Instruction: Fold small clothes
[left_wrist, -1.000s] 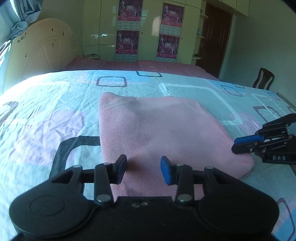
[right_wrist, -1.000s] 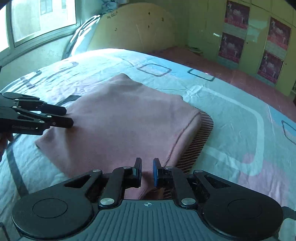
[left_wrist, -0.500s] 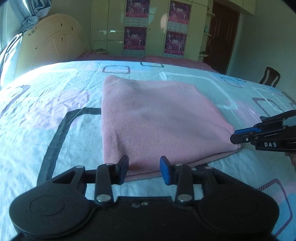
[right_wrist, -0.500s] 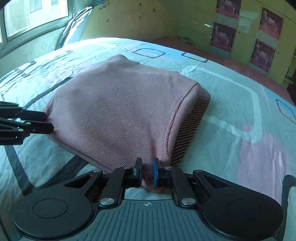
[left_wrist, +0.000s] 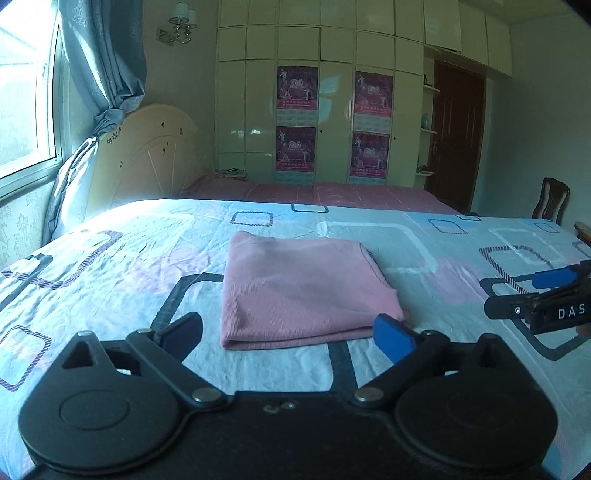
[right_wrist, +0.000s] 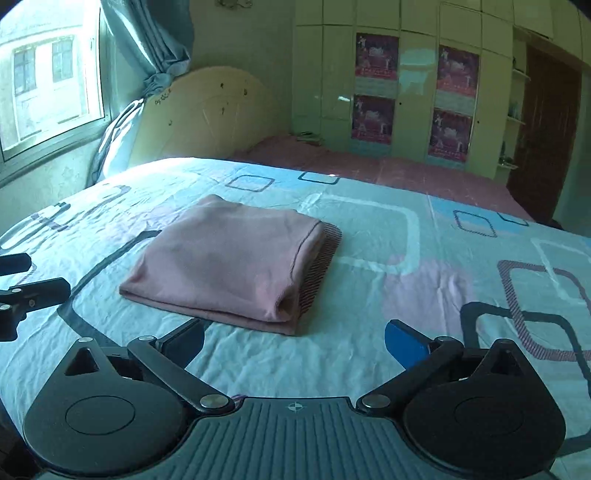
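A pink knit garment (left_wrist: 299, 291) lies folded into a flat rectangle on the patterned bedsheet (left_wrist: 110, 273). In the right wrist view the garment (right_wrist: 229, 258) shows a striped layer along its right edge. My left gripper (left_wrist: 288, 336) is open and empty, held just in front of the garment's near edge, apart from it. My right gripper (right_wrist: 295, 343) is open and empty, held off the garment's near corner. The right gripper also shows at the right edge of the left wrist view (left_wrist: 546, 299), and the left gripper at the left edge of the right wrist view (right_wrist: 26, 291).
The bed's cream headboard (left_wrist: 147, 155) and a pillow (left_wrist: 70, 192) stand at the left under a window with a blue curtain (left_wrist: 103, 62). Wardrobes with posters (left_wrist: 332, 122) line the far wall. A wooden chair (left_wrist: 554, 199) and a dark door (left_wrist: 458, 133) are at the right.
Both grippers have opened wide and drawn back and up from the garment. The right gripper, earlier shut on the garment's edge, has let it go. The garment now lies flat.
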